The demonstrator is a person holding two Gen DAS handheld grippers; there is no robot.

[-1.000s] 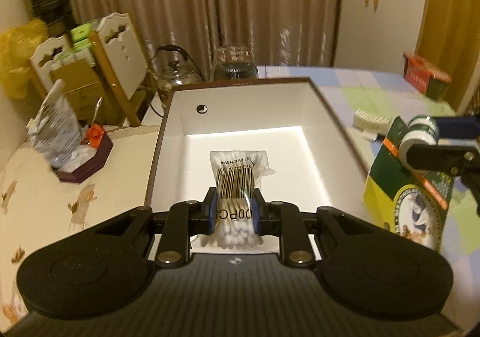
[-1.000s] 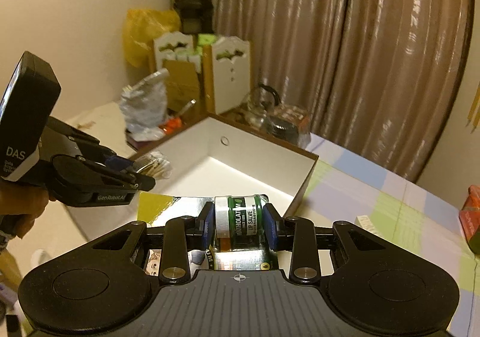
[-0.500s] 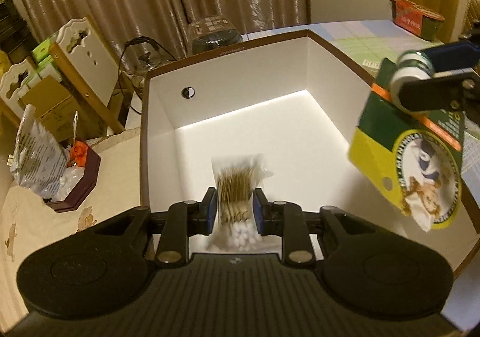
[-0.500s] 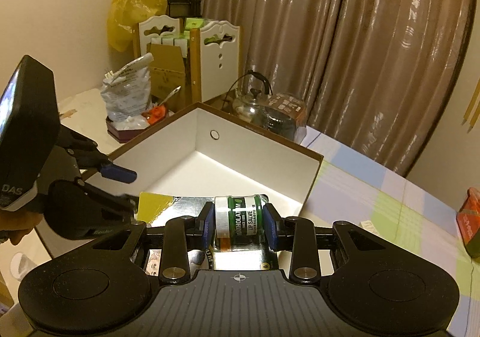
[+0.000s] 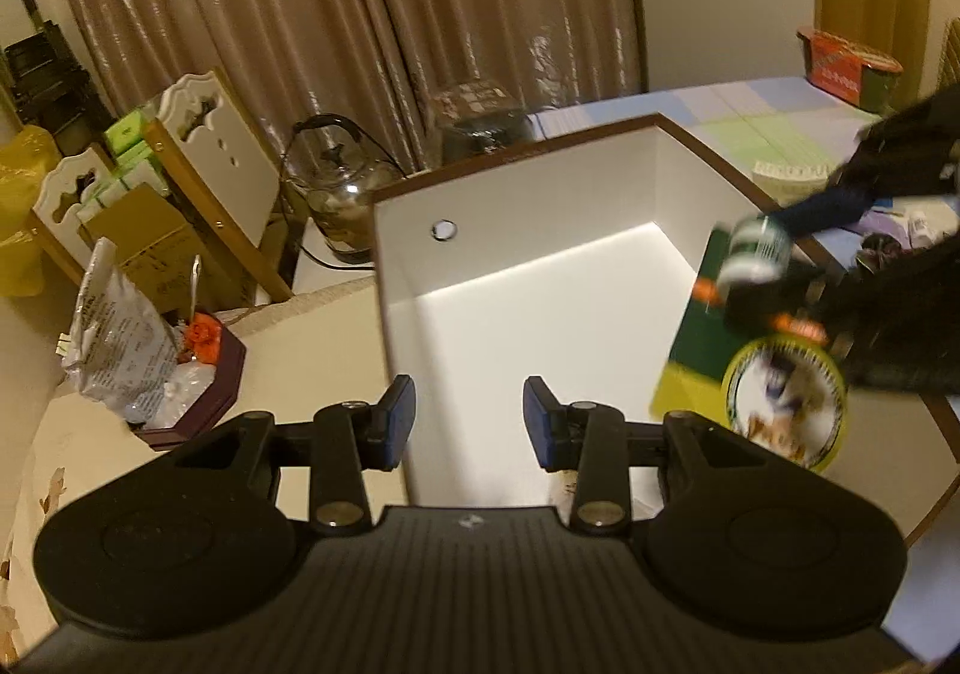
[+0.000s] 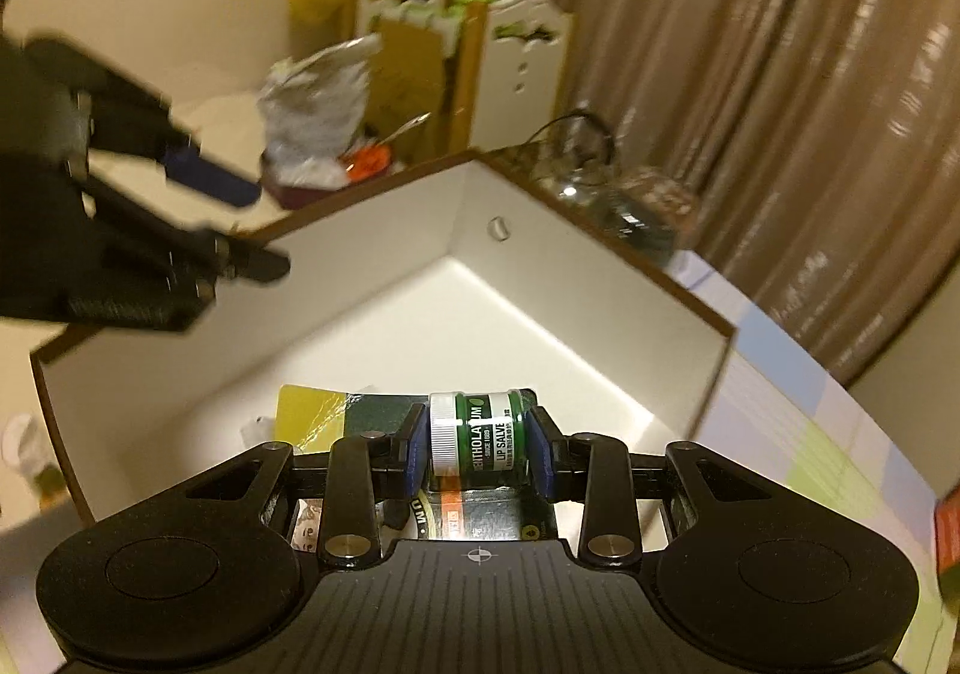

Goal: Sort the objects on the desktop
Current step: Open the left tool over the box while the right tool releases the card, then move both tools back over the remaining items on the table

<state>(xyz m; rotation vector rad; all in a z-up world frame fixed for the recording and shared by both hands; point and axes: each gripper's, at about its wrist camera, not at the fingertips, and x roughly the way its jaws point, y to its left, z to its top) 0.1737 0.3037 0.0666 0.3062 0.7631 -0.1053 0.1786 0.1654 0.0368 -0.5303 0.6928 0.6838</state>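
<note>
The white box with a brown rim (image 5: 510, 164) fills the middle of the left wrist view. My left gripper (image 5: 469, 422) hangs open above the box's near left wall with nothing between its blue pads. My right gripper (image 6: 477, 440) is shut on a green lip salve jar (image 6: 480, 434) with a white cap, which is fixed to a green and yellow card (image 6: 309, 413). It hovers over the box's (image 6: 600, 248) right part. In the left wrist view the jar (image 5: 756, 254) and card (image 5: 750, 374) appear blurred at the right. The cotton swab pack is hidden under my left gripper.
Left of the box stands a dark tray (image 5: 204, 392) holding a foil bag (image 5: 120, 326). A glass kettle (image 5: 342, 200) and white racks (image 5: 204, 134) stand behind. A red box (image 5: 846, 68) and a white item (image 5: 786, 173) lie on the checked cloth at the right.
My left gripper has opened, let go of the cotton swab pack in the box and drawn back to the left. My right gripper has carried the lip salve over the box.
</note>
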